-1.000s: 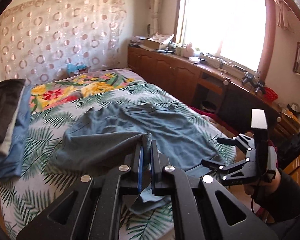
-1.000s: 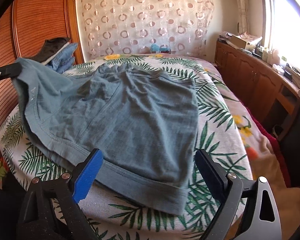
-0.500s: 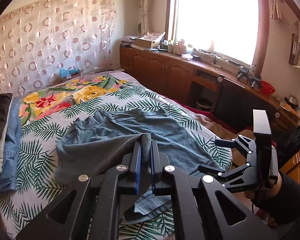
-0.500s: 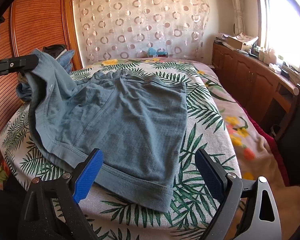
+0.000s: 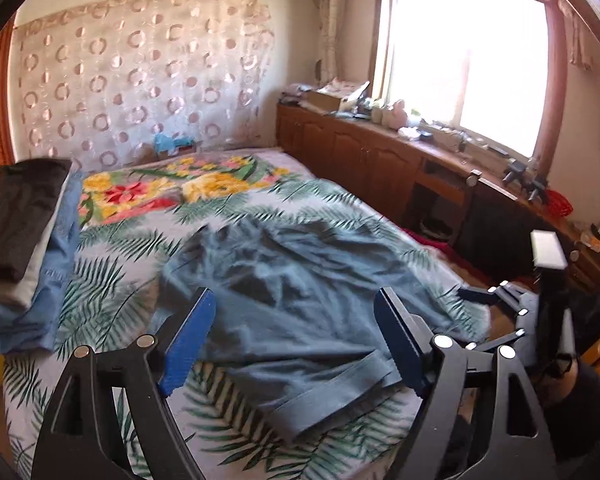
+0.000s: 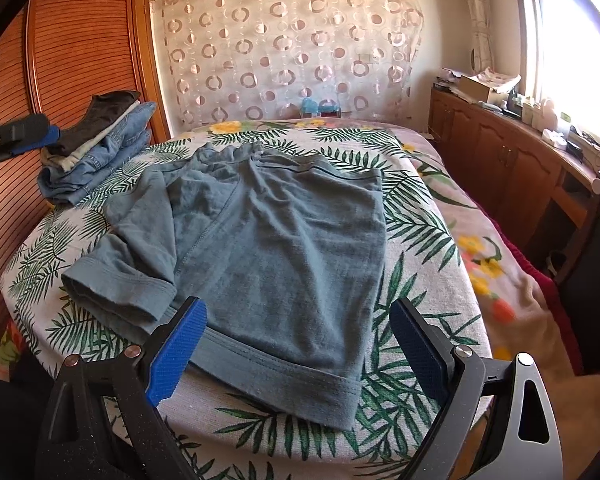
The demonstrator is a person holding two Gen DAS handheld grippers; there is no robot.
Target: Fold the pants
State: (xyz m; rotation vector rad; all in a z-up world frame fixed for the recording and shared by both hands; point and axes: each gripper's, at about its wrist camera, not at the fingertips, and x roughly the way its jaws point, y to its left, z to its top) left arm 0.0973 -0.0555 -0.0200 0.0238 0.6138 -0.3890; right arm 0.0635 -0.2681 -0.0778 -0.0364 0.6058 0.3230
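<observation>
Two hand-held grippers hover at the near edge of a bed (image 6: pixel 428 184), and neither grasps anything. The left hand-held gripper (image 5: pixel 294 340) has its blue-padded fingers spread wide, released, with nothing between them; the right hand-held gripper (image 6: pixel 298 346) is likewise spread wide and empty. The blue-grey pants (image 6: pixel 276 240) lie on the bed's leaf-print cover, waistband toward the far curtain (image 6: pixel 292 52), leg hems toward the cameras. One leg lies fairly flat, its hem close to the right hand-held gripper and seen between its fingers. The other leg is bunched and partly doubled over on the left side, its cuff crumpled beside the flat leg. From the left wrist view the pants (image 5: pixel 300 300) lie just ahead of the open fingers, with a hem band nearest the camera.

In the left wrist view, the right hand-held gripper (image 5: pixel 512 312) appears at the right edge, partly cut off by the left one's frame. In the right wrist view, only a fingertip of the left hand-held gripper (image 6: pixel 16 136) shows at the left edge. That left wrist picture is blurred, so fabric folds are hard to read. A stack of folded clothes (image 6: pixel 96 144) sits at the far left corner of the bed, apart from the pants. A wooden counter (image 6: pixel 512 160) with cluttered small items runs under the bright window.
</observation>
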